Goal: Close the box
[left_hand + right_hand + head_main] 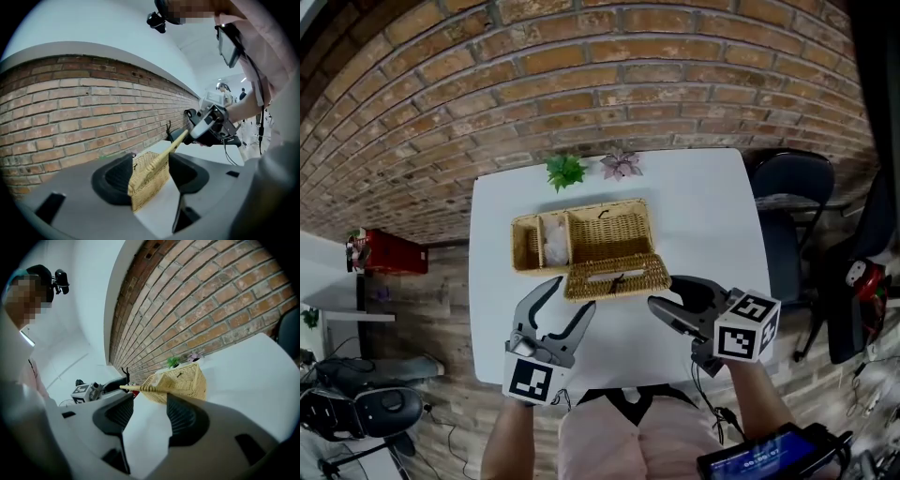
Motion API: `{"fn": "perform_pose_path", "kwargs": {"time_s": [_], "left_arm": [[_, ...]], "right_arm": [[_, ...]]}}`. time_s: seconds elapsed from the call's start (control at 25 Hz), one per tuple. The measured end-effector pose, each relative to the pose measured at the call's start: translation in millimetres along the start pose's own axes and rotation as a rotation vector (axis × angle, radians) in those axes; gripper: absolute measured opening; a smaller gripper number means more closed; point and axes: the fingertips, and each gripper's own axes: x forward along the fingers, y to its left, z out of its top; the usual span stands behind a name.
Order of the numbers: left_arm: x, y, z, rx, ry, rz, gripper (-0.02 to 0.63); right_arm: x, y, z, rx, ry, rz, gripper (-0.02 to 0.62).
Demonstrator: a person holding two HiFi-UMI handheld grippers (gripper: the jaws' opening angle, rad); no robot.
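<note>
A wicker box (600, 234) stands open on the white table (703, 216), with something white in its left compartment (555, 246). Its woven lid (617, 277) sticks out from the near rim toward me. My left gripper (572, 295) is at the lid's left end. In the left gripper view the lid's edge (157, 163) runs between the wide-apart pads (112, 180) of the left gripper (149, 176), and I see no pad pressing on it. My right gripper (664, 291) stands open at the lid's right end. In the right gripper view the lid (140, 388) shows just above the right gripper (145, 413).
Two small potted plants, one green (565, 171) and one purplish (622, 165), stand at the table's far edge by the brick wall. A dark chair (792, 187) is to the right of the table. A red object (389, 253) sits on the floor at the left.
</note>
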Motion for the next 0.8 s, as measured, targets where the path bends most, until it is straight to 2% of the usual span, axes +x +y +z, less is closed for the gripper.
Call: {"fn": "perform_pose_path", "kwargs": {"time_s": [0.12,0.28,0.36,0.44,0.6,0.68,0.8], "left_arm": [[2.8,-2.4,1.7,0.025,0.005,-0.009,0.186],[2.6,-1.6,2.4,0.04,0.006,-0.02,0.178],[3.3,-0.6,2.9,0.039,0.004,-0.022,0.176],[4.2,0.5,4.1,0.04,-0.003,-0.02,0.176],[4.7,1.3,5.2,0.026,-0.018,-0.017,0.178],[5.0,1.6,5.2,0.023,-0.019,-0.018,0.176],[7.3,2.7,6.1,0.026,-0.018,-0.016,0.176]], "right_arm": [[0.3,0.6,3.3,-0.02,-0.015,-0.006,0.228],[-9.4,-1.8,8.9,-0.104,-0.019,-0.055,0.223],[-18.2,-7.5,16.7,-0.199,-0.031,-0.128,0.21],[-23.1,-8.0,25.4,-0.348,-0.034,-0.196,0.197],[-13.8,8.1,27.2,-0.639,0.006,-0.205,0.189],[-7.8,13.2,28.2,-0.714,0.004,-0.196,0.177],[-3.1,13.0,32.9,-0.766,-0.018,-0.201,0.14]]}}
